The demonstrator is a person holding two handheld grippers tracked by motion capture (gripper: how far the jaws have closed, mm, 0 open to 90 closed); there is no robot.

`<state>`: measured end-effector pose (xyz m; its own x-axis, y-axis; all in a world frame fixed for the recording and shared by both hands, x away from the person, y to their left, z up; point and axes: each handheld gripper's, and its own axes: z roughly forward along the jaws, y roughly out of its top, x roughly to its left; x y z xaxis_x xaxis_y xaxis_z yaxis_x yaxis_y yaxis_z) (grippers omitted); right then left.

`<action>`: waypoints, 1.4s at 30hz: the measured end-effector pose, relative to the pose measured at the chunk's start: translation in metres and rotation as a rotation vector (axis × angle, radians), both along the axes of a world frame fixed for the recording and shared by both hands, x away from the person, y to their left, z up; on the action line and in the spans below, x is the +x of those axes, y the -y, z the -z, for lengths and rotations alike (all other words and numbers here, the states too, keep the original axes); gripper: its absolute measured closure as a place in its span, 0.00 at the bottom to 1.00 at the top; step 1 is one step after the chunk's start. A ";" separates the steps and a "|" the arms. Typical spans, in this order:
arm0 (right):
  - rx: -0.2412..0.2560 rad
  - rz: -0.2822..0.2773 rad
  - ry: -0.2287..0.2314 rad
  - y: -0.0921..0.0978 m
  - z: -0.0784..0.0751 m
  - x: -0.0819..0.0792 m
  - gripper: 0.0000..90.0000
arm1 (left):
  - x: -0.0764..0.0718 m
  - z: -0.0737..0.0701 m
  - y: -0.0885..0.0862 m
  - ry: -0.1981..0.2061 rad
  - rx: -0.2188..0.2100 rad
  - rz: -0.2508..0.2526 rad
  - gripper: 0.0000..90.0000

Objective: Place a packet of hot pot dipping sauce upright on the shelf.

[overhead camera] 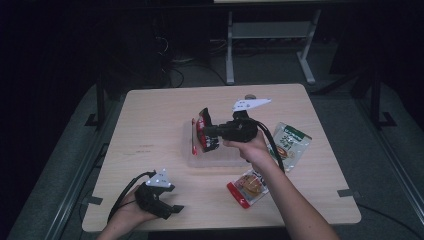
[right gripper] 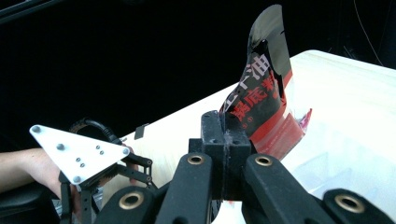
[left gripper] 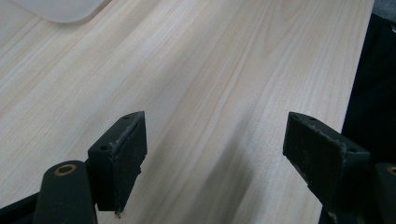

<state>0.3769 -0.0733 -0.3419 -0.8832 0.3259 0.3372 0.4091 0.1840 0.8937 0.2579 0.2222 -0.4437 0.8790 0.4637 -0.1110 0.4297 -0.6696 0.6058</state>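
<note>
Right gripper [overhead camera: 209, 131] clamps one glossy black-red packet [overhead camera: 205, 134] above the clear tray [overhead camera: 220, 158]; left gripper [overhead camera: 172, 210] gapes empty. Two more packets right of tray.

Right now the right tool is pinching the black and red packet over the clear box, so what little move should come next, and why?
Probably lower it a little and open the jaws. The right tool is shut on the black and red packet, which hangs upright over the clear tray, so letting go should drop it inside. The left tool waits open over bare table.
</note>
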 end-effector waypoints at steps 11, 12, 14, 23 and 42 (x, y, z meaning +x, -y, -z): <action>-0.015 0.007 -0.031 -0.018 0.009 0.011 1.00 | 0.000 0.002 0.001 -0.009 0.008 0.005 0.24; -0.019 0.007 -0.036 -0.019 0.010 0.012 1.00 | 0.000 0.002 0.001 -0.008 0.008 0.006 0.24; -0.030 0.008 -0.042 -0.023 0.014 0.013 1.00 | 0.000 0.002 0.001 -0.010 0.010 0.008 0.24; -0.073 0.017 -0.057 -0.034 0.027 0.019 1.00 | -0.001 0.004 0.002 -0.024 0.007 0.007 0.24; -0.159 0.048 -0.069 -0.055 0.049 0.029 0.99 | -0.001 0.004 0.002 -0.027 0.023 0.020 0.24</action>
<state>0.4059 -0.0185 -0.3907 -0.8420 0.4210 0.3373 0.4800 0.2992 0.8247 0.2571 0.2198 -0.4475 0.8848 0.4489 -0.1246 0.4324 -0.6918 0.5783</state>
